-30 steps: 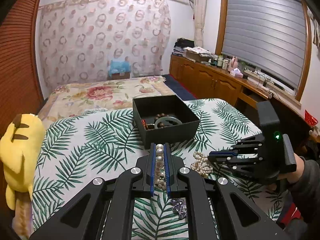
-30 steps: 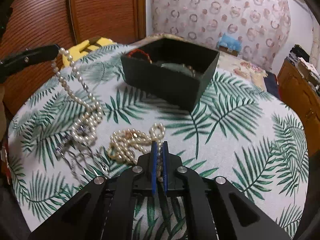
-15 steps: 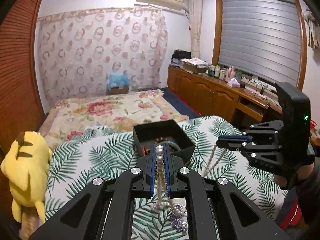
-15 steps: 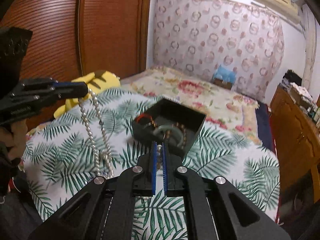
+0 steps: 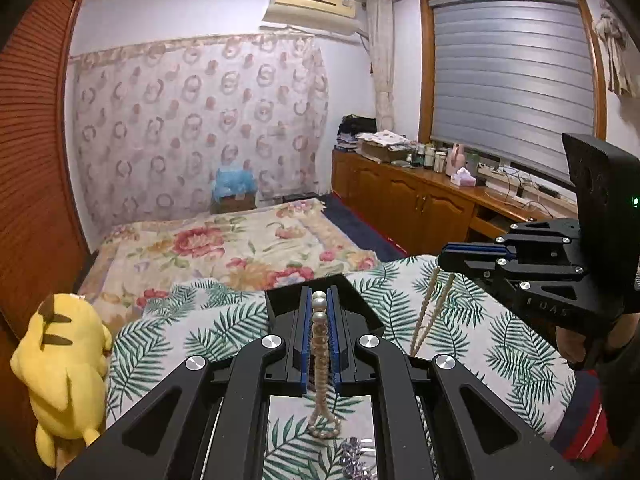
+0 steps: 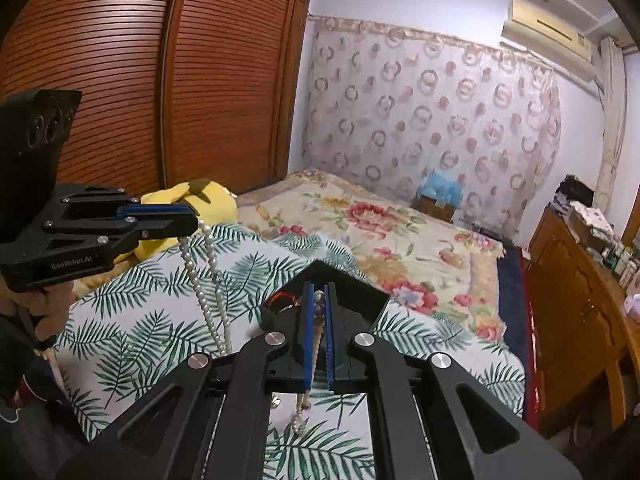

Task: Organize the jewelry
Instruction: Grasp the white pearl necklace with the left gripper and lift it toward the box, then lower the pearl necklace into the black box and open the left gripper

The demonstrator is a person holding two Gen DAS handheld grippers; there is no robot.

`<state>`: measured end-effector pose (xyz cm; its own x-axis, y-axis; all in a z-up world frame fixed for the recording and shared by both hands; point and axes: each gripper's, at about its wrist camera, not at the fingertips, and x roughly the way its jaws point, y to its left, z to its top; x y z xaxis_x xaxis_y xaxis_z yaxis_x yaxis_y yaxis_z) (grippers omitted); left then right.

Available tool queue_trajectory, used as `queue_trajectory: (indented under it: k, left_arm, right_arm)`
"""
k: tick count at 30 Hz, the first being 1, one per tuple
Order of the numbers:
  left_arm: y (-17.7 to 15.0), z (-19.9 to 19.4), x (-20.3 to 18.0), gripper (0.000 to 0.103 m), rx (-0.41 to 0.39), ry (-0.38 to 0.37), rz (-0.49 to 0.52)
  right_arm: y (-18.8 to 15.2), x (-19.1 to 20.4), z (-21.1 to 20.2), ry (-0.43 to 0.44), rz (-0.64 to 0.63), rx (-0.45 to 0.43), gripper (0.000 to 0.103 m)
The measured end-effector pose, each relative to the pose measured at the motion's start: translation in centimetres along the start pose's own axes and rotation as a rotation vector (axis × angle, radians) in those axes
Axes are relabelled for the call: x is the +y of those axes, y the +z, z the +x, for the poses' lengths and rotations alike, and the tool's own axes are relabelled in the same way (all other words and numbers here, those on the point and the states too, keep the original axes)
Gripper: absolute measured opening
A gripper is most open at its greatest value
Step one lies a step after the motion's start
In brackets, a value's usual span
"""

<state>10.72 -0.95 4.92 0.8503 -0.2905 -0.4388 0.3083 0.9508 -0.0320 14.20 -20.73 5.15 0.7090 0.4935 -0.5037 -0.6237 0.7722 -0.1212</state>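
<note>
My left gripper (image 5: 319, 300) is shut on a white pearl necklace (image 5: 320, 344) that hangs down between its fingers; it also shows in the right wrist view (image 6: 208, 280), dangling from the left gripper (image 6: 188, 220). My right gripper (image 6: 319, 296) is shut on a thinner cream pearl strand (image 6: 308, 380), seen in the left wrist view (image 5: 430, 312) hanging from the right gripper (image 5: 444, 256). Both are lifted high above the palm-leaf cloth. The black jewelry box (image 5: 280, 300) sits below, mostly hidden by the fingers; its corner shows in the right wrist view (image 6: 360, 292).
A purple trinket (image 5: 356, 460) lies on the palm-leaf cloth (image 5: 192, 332). A yellow plush toy (image 5: 60, 368) sits at the left edge. A floral bed (image 5: 224, 244) lies beyond, wooden cabinets (image 5: 412, 204) to the right, and a slatted wardrobe (image 6: 160, 80) on the left.
Both grippers have risen well above the cloth, lifting the two pearl strands off it so that they hang free. The box now looks smaller and lower in view.
</note>
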Motion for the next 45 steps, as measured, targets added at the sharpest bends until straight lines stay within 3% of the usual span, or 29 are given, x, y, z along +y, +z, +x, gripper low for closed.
queue_trajectory:
  k: [16, 31, 39, 45]
  left_arm:
    - [4.9, 1.4, 0.6, 0.007, -0.045, -0.003, 0.021]
    - [9.0, 6.3, 2.1, 0.007, -0.034, -0.019, 0.000]
    - [8.6, 9.5, 3.2, 0.007, 0.005, -0.015, -0.021]
    - [5.6, 12.6, 4.3, 0.007, 0.087, -0.008, -0.044]
  right_arm:
    - [4.9, -2.5, -0.2, -0.022, -0.017, -0.062, 0.006]
    - [8.7, -6.0, 3.3, 0.009, -0.022, -0.088, 0.006]
    - [6.8, -7.1, 9.2, 0.047, 0.009, -0.015, 0.006]
    - [3.4, -7.0, 14.6, 0.081, 0.045, 0.085, 0.006]
